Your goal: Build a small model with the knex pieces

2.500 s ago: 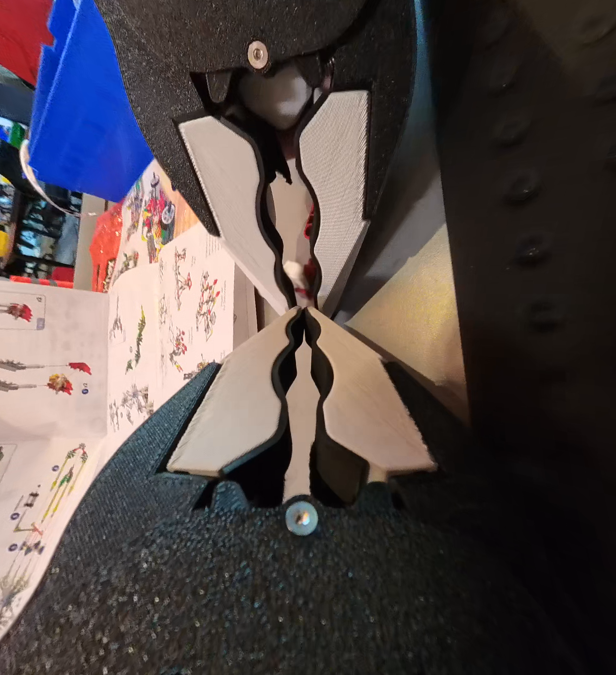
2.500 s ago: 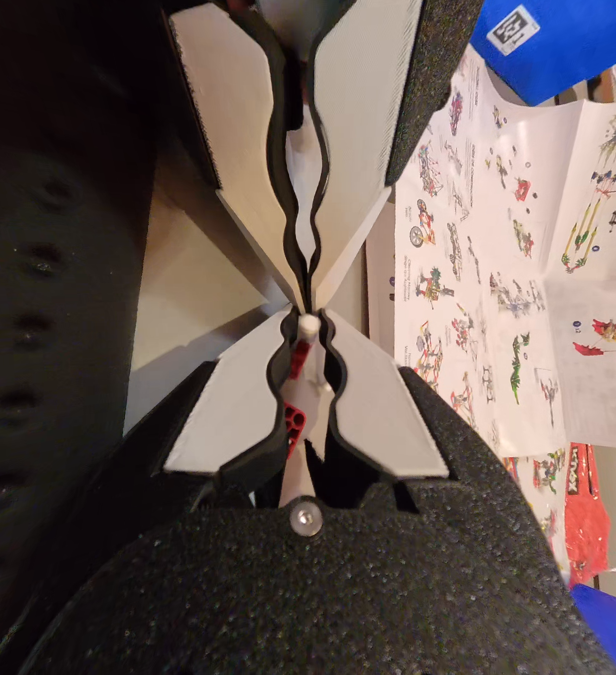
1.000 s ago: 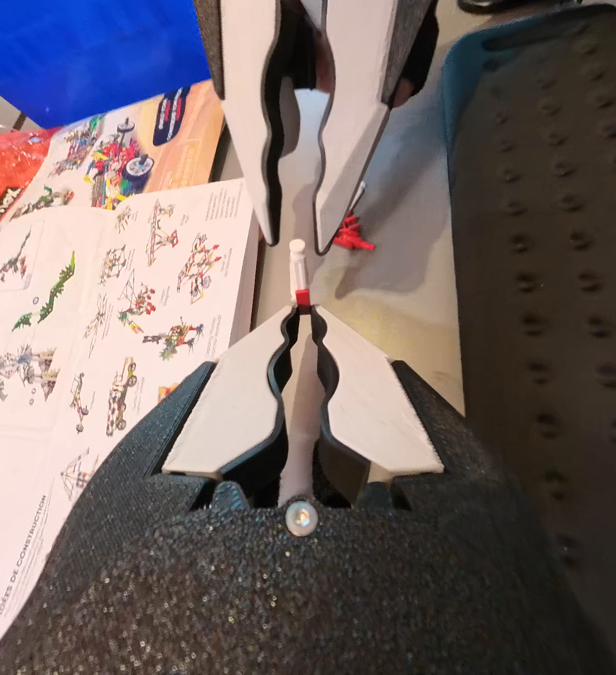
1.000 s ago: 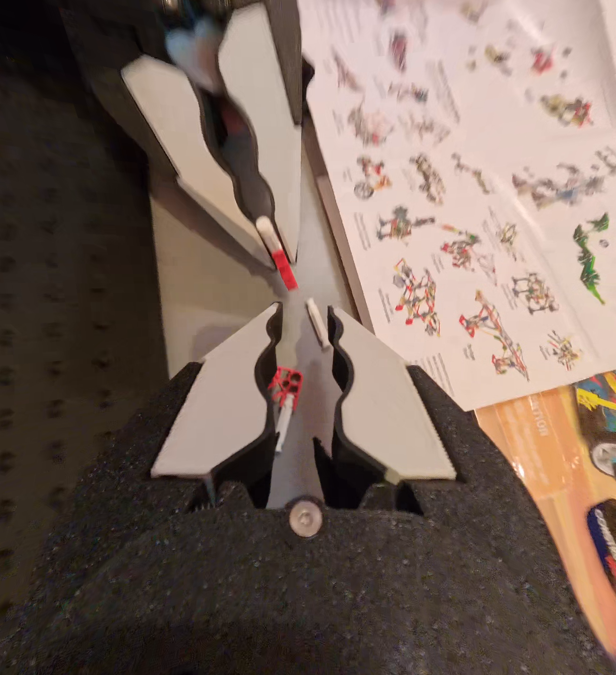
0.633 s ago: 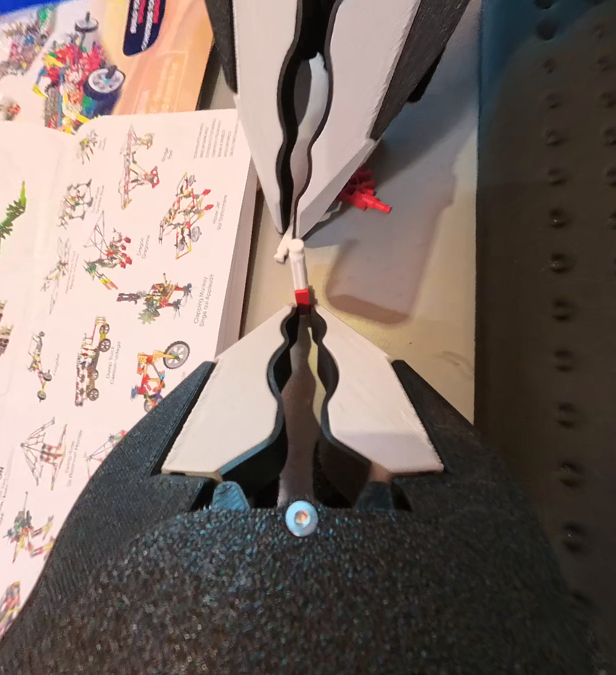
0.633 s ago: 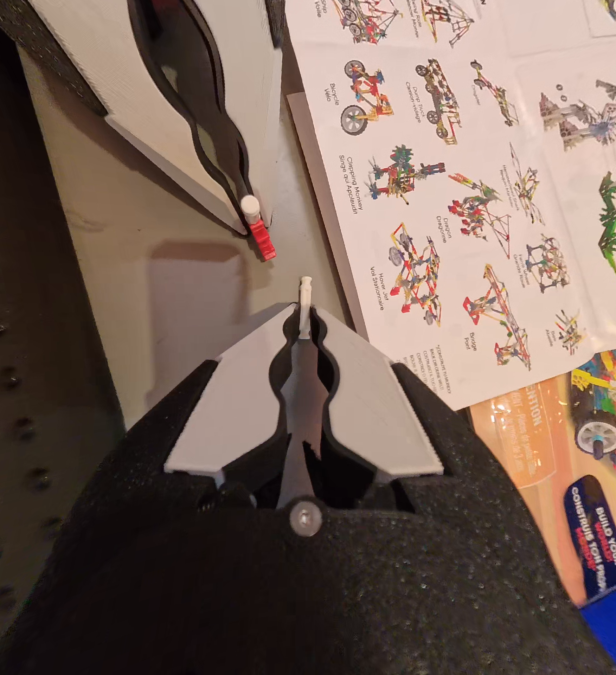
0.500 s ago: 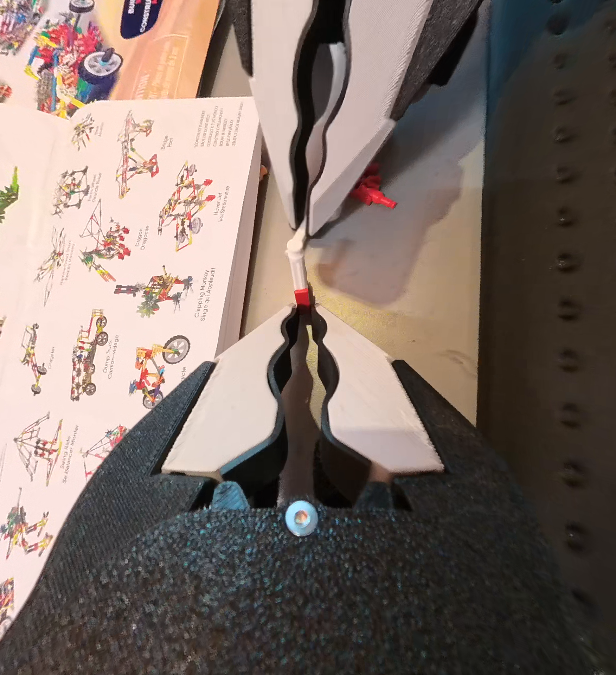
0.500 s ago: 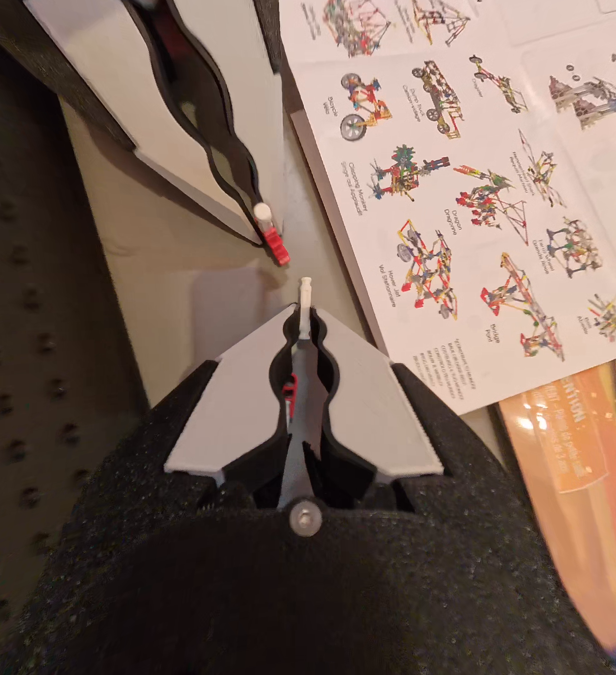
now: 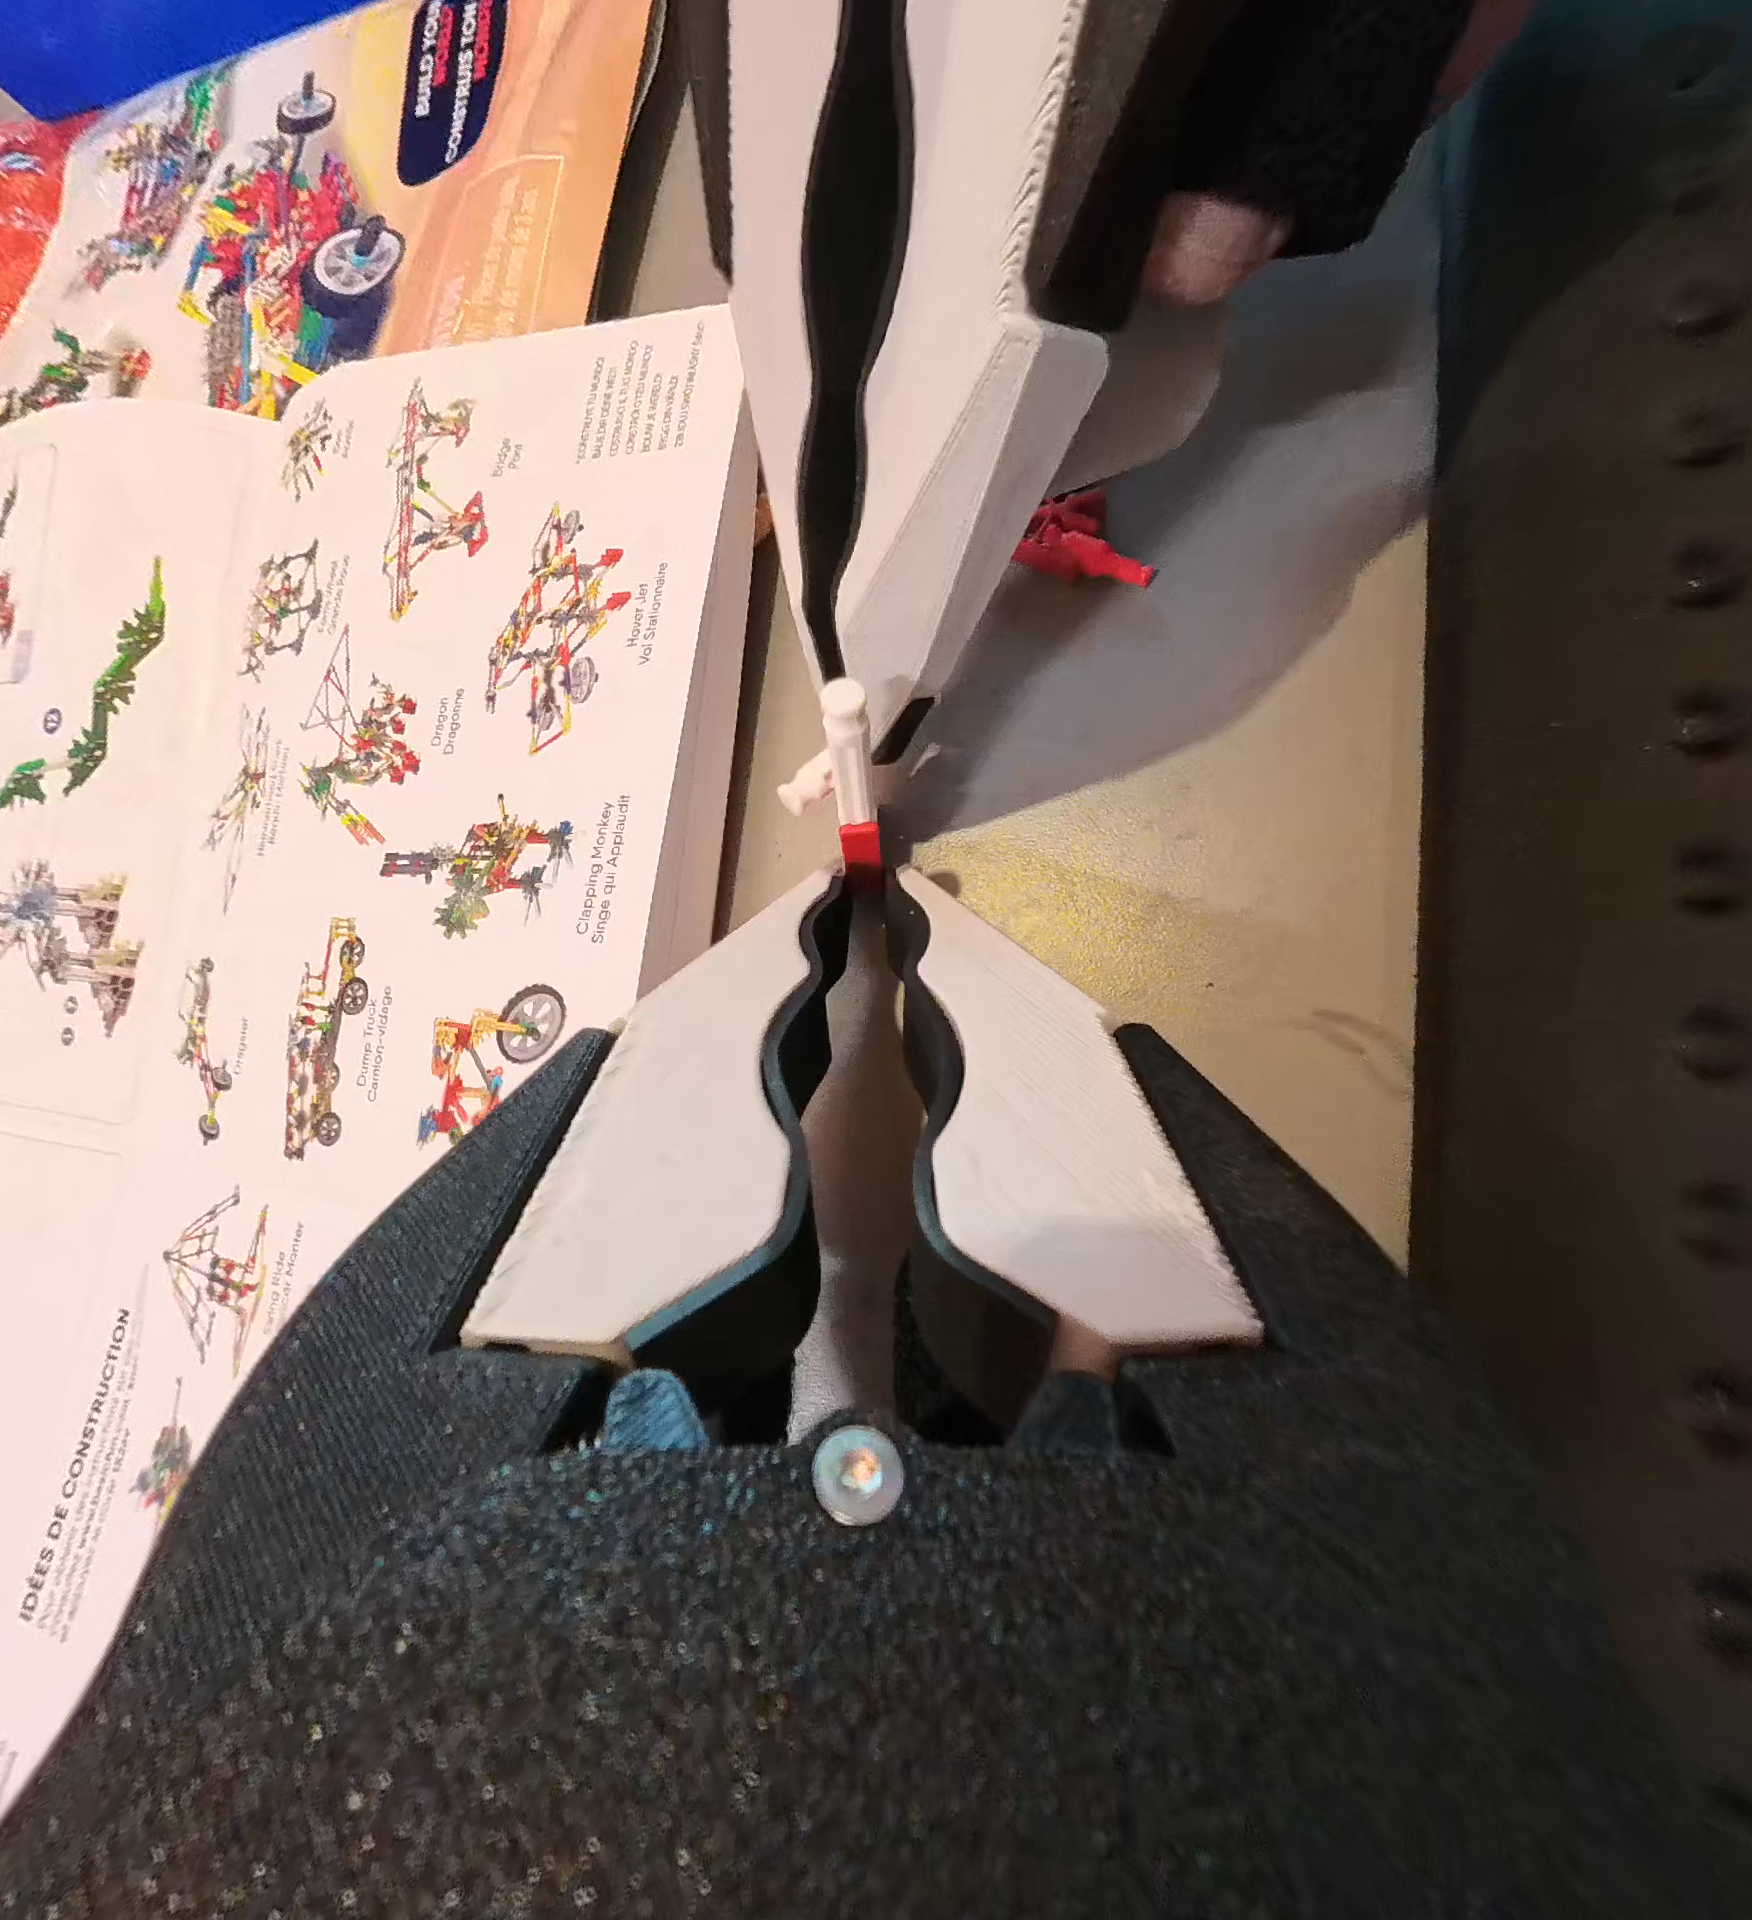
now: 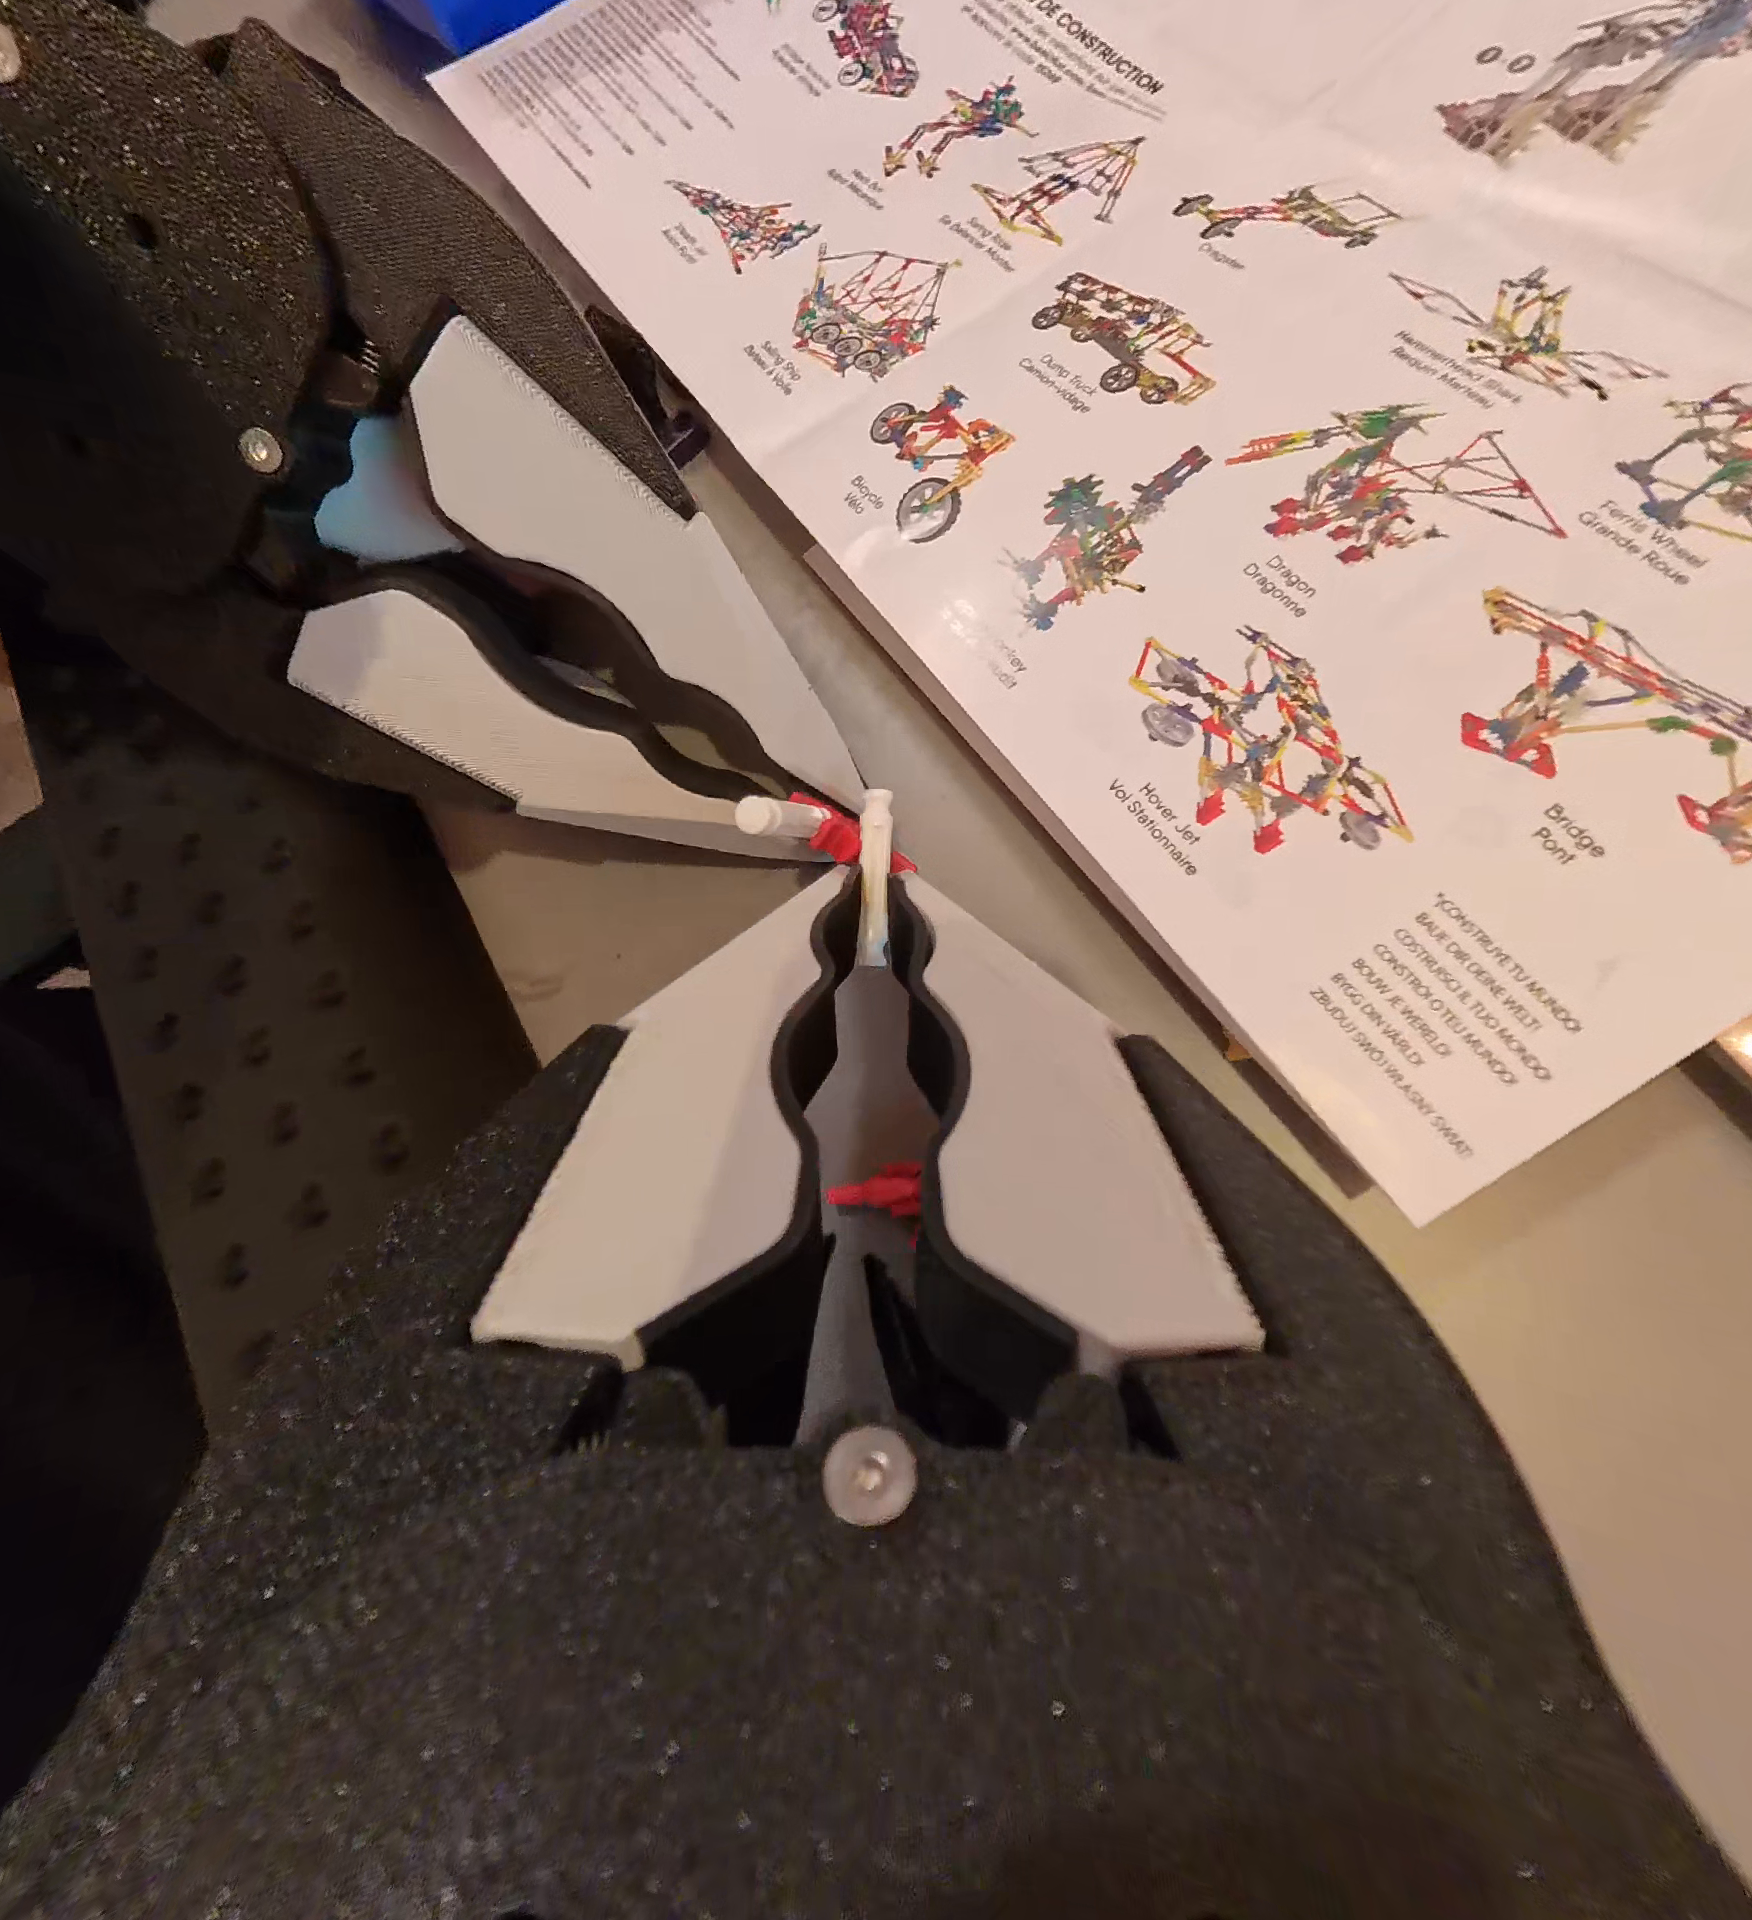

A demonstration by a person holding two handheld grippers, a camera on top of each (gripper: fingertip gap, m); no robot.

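My left gripper (image 9: 864,883) has its jaws pinched narrow on a small red connector (image 9: 859,844), which pokes out just past the tips. A short white rod (image 9: 848,753) stands plugged into that connector and points away from me, toward the far gripper.

My right gripper (image 10: 872,883) is also closed down tight, clamping a second, thin white rod (image 10: 874,878) at the tips. About half of the rod sticks out beyond the tips.

In the right wrist view the two grippers meet tip to tip at an angle. The left one comes in from the far left, and the thin rod's free end lies right against the red connector. I cannot tell whether it is seated in it. In the left wrist view this thin rod shows only as a small white stub to the left of the first rod.

A loose red connector piece (image 9: 1080,545) lies on the bare tabletop (image 9: 1194,883), under the right gripper and just right of it in the left view. Through the right gripper's jaw gap I see it too.

A printed instruction sheet (image 10: 1319,436) with coloured model drawings lies flat beside the grippers. An orange toy box (image 9: 456,197) sits beyond it. A dark dimpled mat (image 9: 1630,935) borders the table on the other side.
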